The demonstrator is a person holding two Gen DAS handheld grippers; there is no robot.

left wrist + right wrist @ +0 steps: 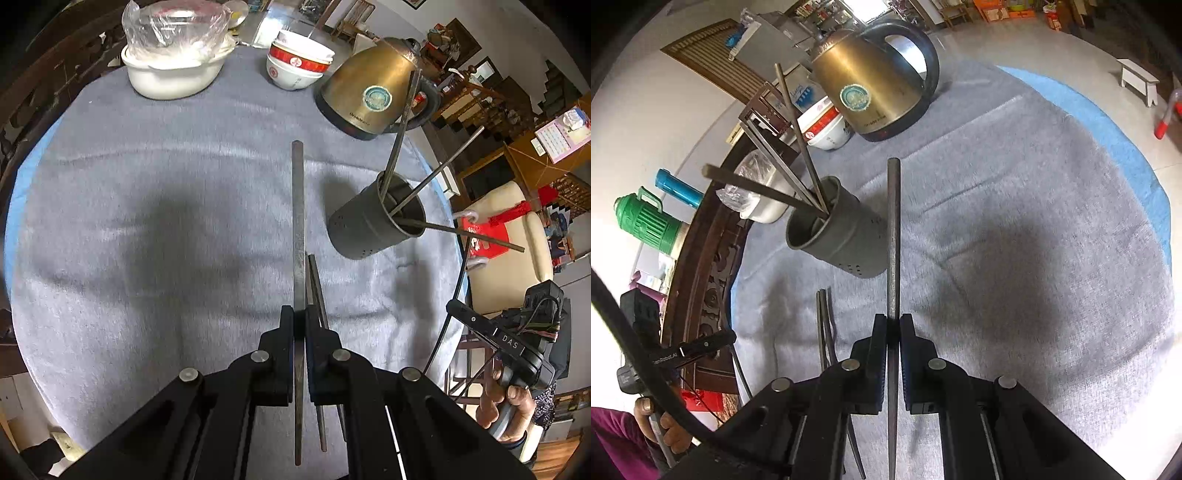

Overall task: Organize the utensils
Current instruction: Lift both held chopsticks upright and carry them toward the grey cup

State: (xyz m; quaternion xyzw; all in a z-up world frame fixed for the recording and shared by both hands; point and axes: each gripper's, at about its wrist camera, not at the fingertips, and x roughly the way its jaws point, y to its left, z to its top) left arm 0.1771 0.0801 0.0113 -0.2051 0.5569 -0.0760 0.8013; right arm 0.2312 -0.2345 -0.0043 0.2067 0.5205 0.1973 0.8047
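Left hand-held gripper (300,317) clamped on one chopstick (297,206), long axis 12–6 along fingers. Right hand-held gripper (893,325) same, clamped on own chopstick (894,236).

Holder cup (373,225) upright on bench (147,206): 2 o'clock from left tips, 11 o'clock from right tips in right wrist view. Neither hand clearly nearer.

Count: 3 sticks in cup, 2 gripped, loose pair (824,325) flat on bench near left grip. Kettle 1, bowl stack 1, pot 1.
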